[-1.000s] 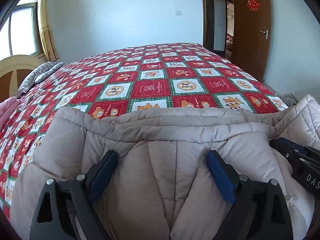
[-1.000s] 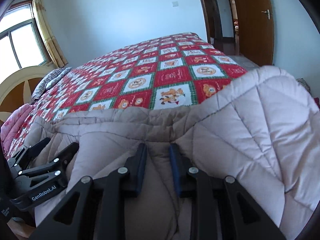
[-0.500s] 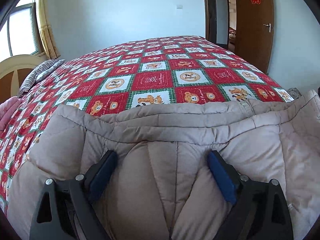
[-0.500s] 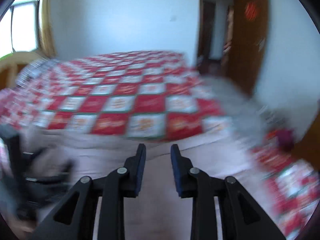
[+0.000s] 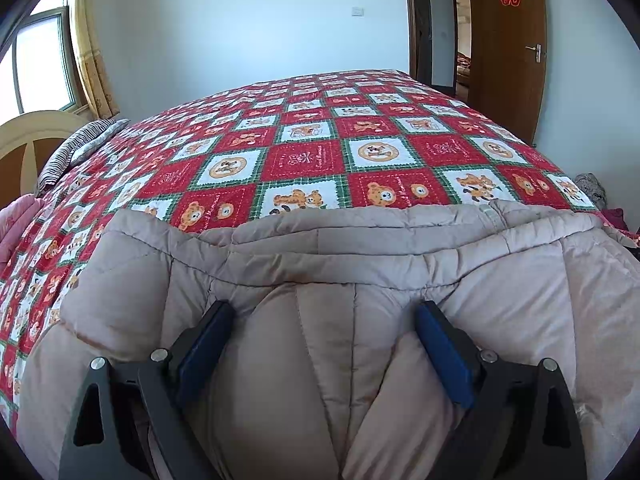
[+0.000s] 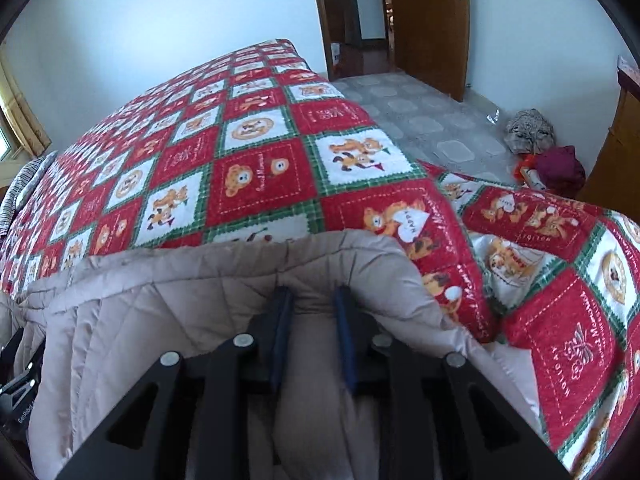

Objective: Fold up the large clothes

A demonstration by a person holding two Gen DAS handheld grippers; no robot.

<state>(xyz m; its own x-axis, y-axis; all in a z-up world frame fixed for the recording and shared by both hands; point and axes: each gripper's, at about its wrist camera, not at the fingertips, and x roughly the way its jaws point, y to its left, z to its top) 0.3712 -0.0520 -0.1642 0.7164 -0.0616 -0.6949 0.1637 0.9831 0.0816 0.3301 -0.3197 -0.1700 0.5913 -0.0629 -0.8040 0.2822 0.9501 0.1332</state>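
Observation:
A beige quilted padded coat lies across the near edge of a bed covered by a red, white and green bear-print quilt. My left gripper has its jaws wide apart with a thick bulge of the coat between them. My right gripper is shut on a fold of the coat at its right end, near the bed's corner. Part of the left gripper's body shows at the far left edge of the right wrist view.
A striped pillow and a cream headboard are at the bed's far left. A wooden door stands at the right. On the tiled floor lie a grey bundle and a maroon bundle.
My right gripper has swung to the right along the coat's edge to its right end by the bed corner. The left gripper has stayed in place, and the right gripper has left its view.

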